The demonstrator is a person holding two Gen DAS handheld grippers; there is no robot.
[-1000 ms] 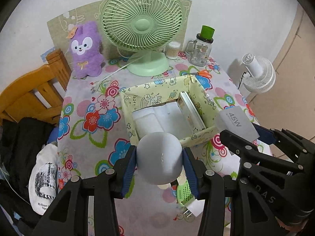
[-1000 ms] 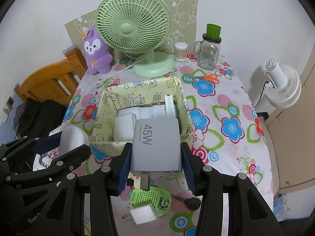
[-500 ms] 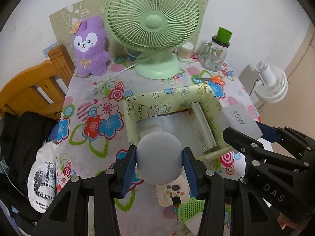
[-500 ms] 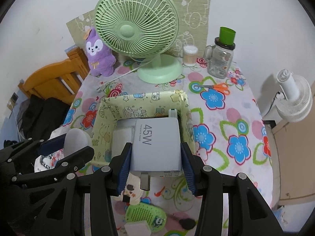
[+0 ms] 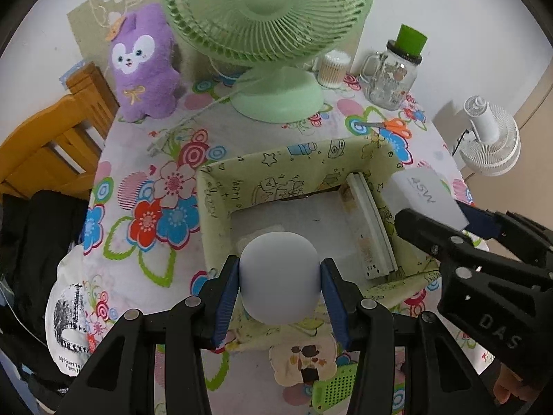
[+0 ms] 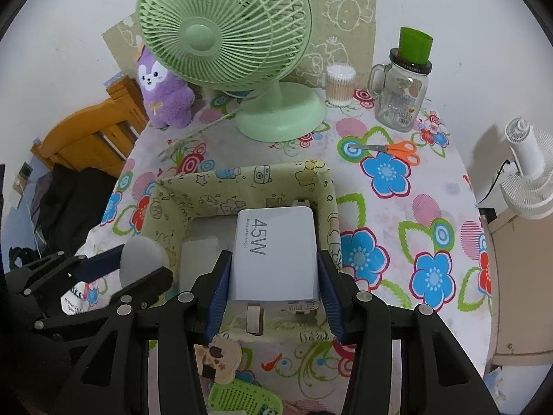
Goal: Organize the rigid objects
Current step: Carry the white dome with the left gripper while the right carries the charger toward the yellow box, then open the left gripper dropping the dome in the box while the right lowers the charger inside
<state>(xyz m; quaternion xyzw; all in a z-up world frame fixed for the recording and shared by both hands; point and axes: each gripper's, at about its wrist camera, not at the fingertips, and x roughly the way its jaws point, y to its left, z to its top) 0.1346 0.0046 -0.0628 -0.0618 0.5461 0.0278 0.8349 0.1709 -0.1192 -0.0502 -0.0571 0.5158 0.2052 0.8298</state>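
Two handheld grippers, each carrying an object, poised over a fabric storage box (image 5: 221, 186) on a flowered tablecloth.

Left gripper (image 5: 280, 287) clamps a pale rounded object (image 5: 279, 276) above the box's near-left corner; right gripper (image 6: 273, 283) clamps a white 45W charger (image 6: 274, 256), long axis pointing away, over the near-right side; the box's opening lies just below and ahead of both.

Table (image 6: 397, 228): white cloth, multicoloured flowers. Storage box (image 6: 242, 186): pale green, cartoon print. Fan (image 6: 221, 31): mint green. Plush toy (image 6: 164, 93): purple.

Both grippers point steeply downward, side by side. The left gripper (image 5: 279, 285) has its blue pads clamped, and the right gripper (image 6: 273, 288) likewise grips between its pads.
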